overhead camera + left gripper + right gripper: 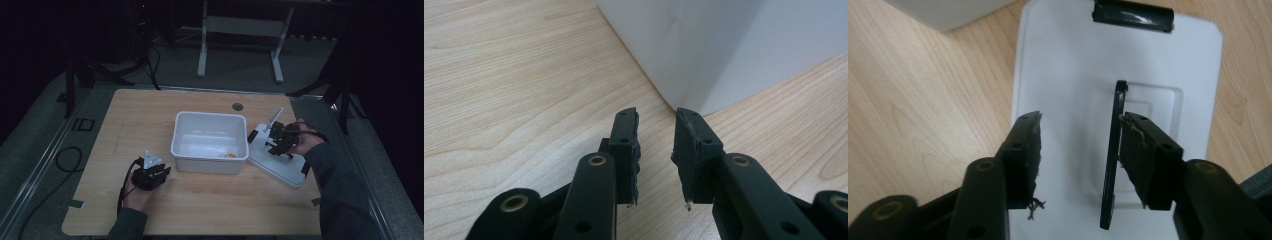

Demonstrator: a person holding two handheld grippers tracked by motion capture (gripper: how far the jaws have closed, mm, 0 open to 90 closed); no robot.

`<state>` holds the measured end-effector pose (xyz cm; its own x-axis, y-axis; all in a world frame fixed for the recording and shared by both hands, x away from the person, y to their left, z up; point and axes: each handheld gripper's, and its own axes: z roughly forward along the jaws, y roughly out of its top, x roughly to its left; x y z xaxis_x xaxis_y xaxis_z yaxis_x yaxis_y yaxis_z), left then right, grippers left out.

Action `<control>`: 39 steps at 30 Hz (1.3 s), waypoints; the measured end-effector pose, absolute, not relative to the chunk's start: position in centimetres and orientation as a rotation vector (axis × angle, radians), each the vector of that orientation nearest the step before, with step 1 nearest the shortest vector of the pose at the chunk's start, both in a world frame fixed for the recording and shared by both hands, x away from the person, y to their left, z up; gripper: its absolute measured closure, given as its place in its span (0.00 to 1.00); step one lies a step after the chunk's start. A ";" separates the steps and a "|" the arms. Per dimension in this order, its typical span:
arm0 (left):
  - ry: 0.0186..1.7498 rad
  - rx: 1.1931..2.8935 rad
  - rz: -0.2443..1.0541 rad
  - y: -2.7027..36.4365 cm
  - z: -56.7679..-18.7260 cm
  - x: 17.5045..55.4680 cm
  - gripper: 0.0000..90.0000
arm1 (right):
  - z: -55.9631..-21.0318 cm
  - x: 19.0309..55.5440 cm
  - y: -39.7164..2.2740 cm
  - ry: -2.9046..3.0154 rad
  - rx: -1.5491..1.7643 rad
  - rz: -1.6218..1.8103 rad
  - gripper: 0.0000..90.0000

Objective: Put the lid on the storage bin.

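Black jaws of our right gripper (1078, 155) stand half open around a thin black handle (1112, 160) on the white lid (1068, 65), not squeezing yet. We must grab it. Our left gripper (656, 150) waits, slightly open and empty, beside the white bin (210, 145).

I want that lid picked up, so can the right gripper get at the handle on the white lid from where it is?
Probably yes: the right gripper already straddles the lid's handle, one side touching it, nothing between.

Left claw (656, 150) slightly parted, empty, near white bin (724, 45) corner, possibly touching, wooden table (514, 90)
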<state>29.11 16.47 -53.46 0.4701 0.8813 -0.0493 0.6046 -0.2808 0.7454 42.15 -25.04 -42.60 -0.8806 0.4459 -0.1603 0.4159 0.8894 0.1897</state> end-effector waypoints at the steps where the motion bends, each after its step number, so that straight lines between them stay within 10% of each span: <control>1: 1.231 2.001 0.492 16.5 -53.5 29.1 0.79 | -42.7 42.2 -25.1 2.858 0.659 0.221 0.58; 39: 1.229 2.002 0.491 16.5 -53.4 29.1 0.79 | -45.1 44.1 -26.9 2.832 0.797 0.157 0.68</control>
<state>29.10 16.53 -53.42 0.4717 0.8804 -0.0493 0.6038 -0.2817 0.7457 44.05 -26.94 -45.11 -0.8361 0.5253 -0.1579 0.5047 0.8495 0.1537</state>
